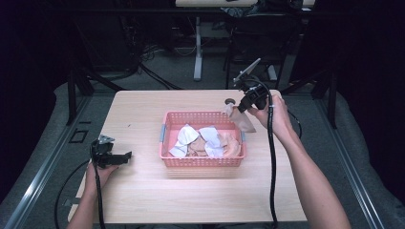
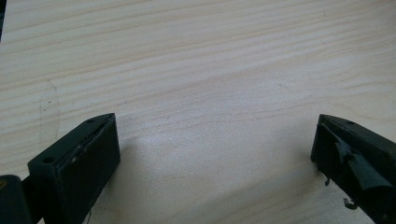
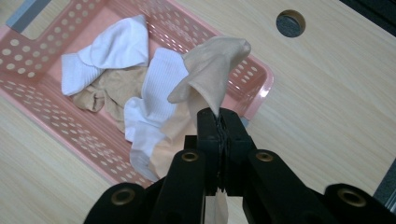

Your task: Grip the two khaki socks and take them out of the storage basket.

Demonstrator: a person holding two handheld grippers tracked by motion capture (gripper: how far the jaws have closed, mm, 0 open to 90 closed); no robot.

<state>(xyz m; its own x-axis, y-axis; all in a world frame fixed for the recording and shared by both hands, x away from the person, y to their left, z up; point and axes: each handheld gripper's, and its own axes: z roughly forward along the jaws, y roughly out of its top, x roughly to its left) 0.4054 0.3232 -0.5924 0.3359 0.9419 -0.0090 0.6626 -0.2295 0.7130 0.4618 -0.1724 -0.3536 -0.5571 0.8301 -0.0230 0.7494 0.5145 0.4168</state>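
Holding white socks (image 1: 187, 135) and beige socks (image 1: 230, 144): pink basket (image 1: 203, 161), mid-table. Pinching one beige sock (image 3: 212, 70) over its far right corner: right gripper (image 3: 218, 122). Spread wide, near left: left gripper (image 1: 125, 157).

Socks (image 1: 203, 142) in basket (image 1: 203, 162) on table (image 1: 143, 195)

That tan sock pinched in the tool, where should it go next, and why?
Probably a short carry sideways, away from the pink basket, then down onto bare table. The right tool is shut on the tan sock, which hangs above the basket's far right corner, clear of the white and tan socks inside. The left tool rests open over bare wood, holding nothing.
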